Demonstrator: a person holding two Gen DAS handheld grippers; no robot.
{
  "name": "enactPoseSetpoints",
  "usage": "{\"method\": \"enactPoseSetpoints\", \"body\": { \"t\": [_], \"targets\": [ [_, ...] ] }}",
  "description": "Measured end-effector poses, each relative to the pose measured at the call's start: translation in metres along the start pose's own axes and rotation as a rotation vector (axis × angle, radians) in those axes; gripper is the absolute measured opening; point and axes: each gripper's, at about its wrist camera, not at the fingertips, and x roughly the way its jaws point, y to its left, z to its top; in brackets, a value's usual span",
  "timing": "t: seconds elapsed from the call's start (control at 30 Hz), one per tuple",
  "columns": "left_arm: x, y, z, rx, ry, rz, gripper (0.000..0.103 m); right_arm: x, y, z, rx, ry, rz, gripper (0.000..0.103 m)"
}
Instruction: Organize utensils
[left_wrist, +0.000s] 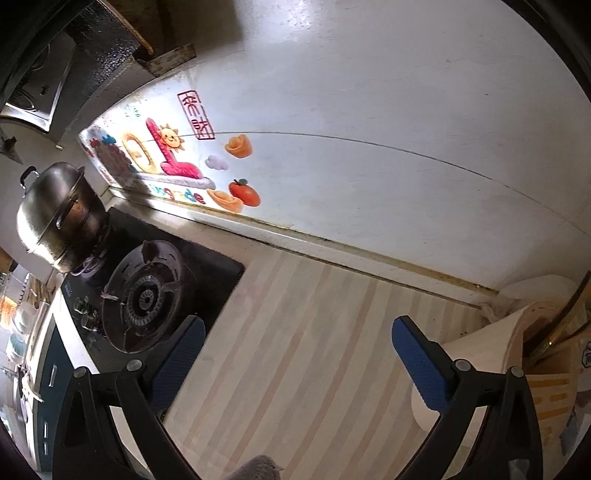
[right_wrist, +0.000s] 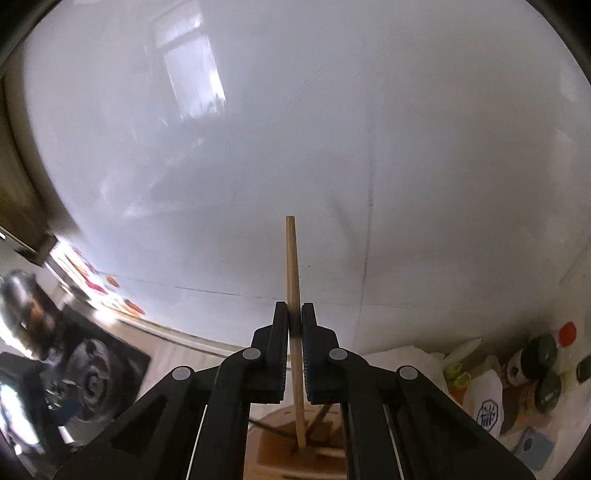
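1. The countertop (left_wrist: 295, 350) is pale with lengthwise stripes and meets a white wall (left_wrist: 369, 92) along a grimy seam running from 9 o'clock down to 3 o'clock in the left wrist view.
2. A black stove (left_wrist: 155, 291) sits at 8 o'clock, 1 bare burner near the counter and a steel pot (left_wrist: 59, 218) on the far one; bright stickers (left_wrist: 166, 155) mark the wall above.
3. The left gripper (left_wrist: 299, 354) hangs over bare counter, jaws spread wide, nothing between the blue pads (left_wrist: 421, 365).
4. A cream utensil holder (left_wrist: 480, 354) stands at 4 o'clock, just beside the right pad.
5. The right gripper (right_wrist: 294, 325) is clamped tight on 1 wooden chopstick (right_wrist: 291, 258), which rises upright toward 12 o'clock, its lower end down in the holder.
6. Bottles and bags (right_wrist: 535, 369) crowd 4 o'clock in the right wrist view; open room lies mid-counter.
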Motion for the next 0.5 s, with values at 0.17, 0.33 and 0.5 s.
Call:
{"method": "enactPoseSetpoints", "body": {
  "t": [0.17,0.33,0.5],
  "targets": [
    [-0.007,-0.004,-0.005,0.013,-0.01,-0.027,0.103,-0.026,0.01,-0.006,-0.009,-0.047,0.028,0.007],
    [-0.024,-0.003,-0.012,0.016,-0.045,-0.055,0.103,-0.019,0.015,-0.022,-0.059,0.054,0.034,0.008],
    [-0.06,0.001,-0.027,0.022,-0.103,-0.11,0.103,-0.058,-0.018,-0.034,0.026,0.004,0.033,0.059]
  ]
}}
